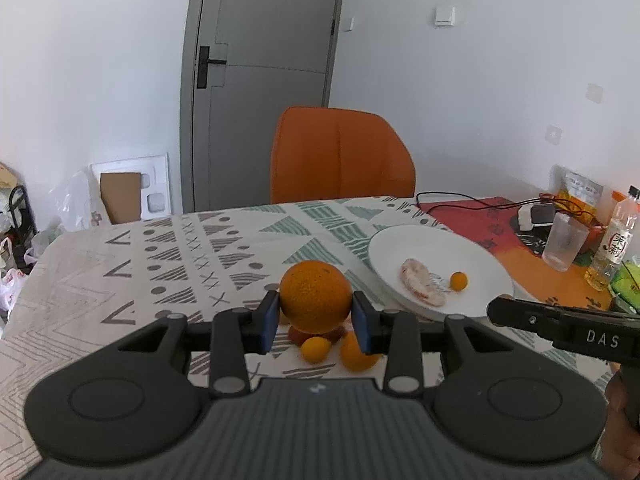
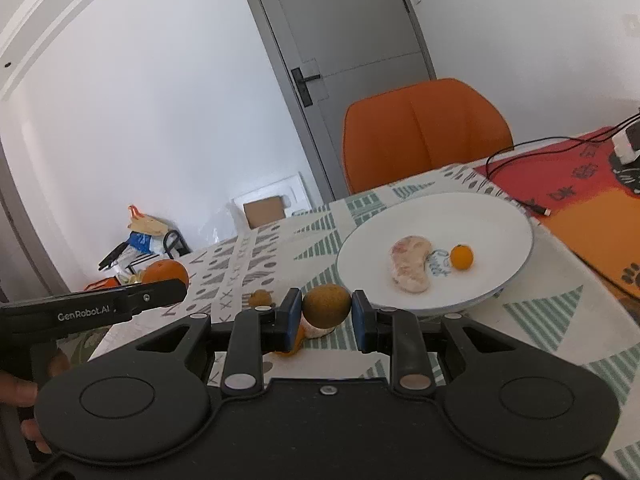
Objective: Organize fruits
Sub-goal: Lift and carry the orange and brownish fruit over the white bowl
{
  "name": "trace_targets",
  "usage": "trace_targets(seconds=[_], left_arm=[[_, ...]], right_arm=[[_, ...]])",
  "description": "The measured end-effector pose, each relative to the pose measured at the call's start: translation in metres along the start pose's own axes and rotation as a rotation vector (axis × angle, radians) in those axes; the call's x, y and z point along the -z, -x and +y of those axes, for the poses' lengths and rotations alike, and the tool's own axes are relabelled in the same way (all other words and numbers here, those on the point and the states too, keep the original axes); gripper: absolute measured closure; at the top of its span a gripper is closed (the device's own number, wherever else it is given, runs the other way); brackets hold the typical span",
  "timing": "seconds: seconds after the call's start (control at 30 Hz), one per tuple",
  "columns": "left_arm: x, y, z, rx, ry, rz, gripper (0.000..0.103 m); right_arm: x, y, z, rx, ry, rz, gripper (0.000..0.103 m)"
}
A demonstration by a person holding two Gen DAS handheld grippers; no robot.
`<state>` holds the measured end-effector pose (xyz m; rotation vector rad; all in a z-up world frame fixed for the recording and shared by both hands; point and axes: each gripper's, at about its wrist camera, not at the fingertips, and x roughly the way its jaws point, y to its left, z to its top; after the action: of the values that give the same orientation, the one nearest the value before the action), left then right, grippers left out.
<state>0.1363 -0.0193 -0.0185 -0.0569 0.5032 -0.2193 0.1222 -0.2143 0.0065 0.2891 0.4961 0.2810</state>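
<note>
My left gripper [image 1: 316, 318] is shut on a large orange [image 1: 315, 295], held just above the patterned tablecloth. Under it lie a small yellow-orange fruit [image 1: 315, 350], another orange [image 1: 357, 355] and a reddish fruit [image 1: 298, 336]. My right gripper [image 2: 326, 314] is shut on a small brownish round fruit [image 2: 326, 305], close to the near rim of the white plate [image 2: 492, 224]. On the plate lie a pink peeled fruit piece [image 2: 411, 265] and a small orange fruit [image 2: 461, 257]. In the left wrist view the plate [image 1: 420, 244] is to the right, ahead of the held orange.
An orange chair [image 1: 340, 156] stands at the table's far side. A red-orange mat [image 1: 500, 224] at the right carries black cables, a clear cup [image 1: 564, 242] and a bottle [image 1: 612, 248]. A small brown fruit [image 2: 262, 298] lies on the cloth. The table's left edge drops off to bags on the floor.
</note>
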Motion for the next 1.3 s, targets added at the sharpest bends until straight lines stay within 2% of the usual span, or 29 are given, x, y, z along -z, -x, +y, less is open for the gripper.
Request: trace_targets(seconds=[0.6, 1.3], left_arm=[[-0.004, -0.001, -0.029, 0.036, -0.024, -0.023, 0.066], [-0.005, -0.063, -0.071, 0.084, -0.069, 0.059, 0.066]], right_arm=[[-0.011, 0.023, -0.017, 0.036, 0.000, -0.057, 0.078], [-0.008, 0.007, -0.081, 0.096, -0.085, -0.044, 0.078]])
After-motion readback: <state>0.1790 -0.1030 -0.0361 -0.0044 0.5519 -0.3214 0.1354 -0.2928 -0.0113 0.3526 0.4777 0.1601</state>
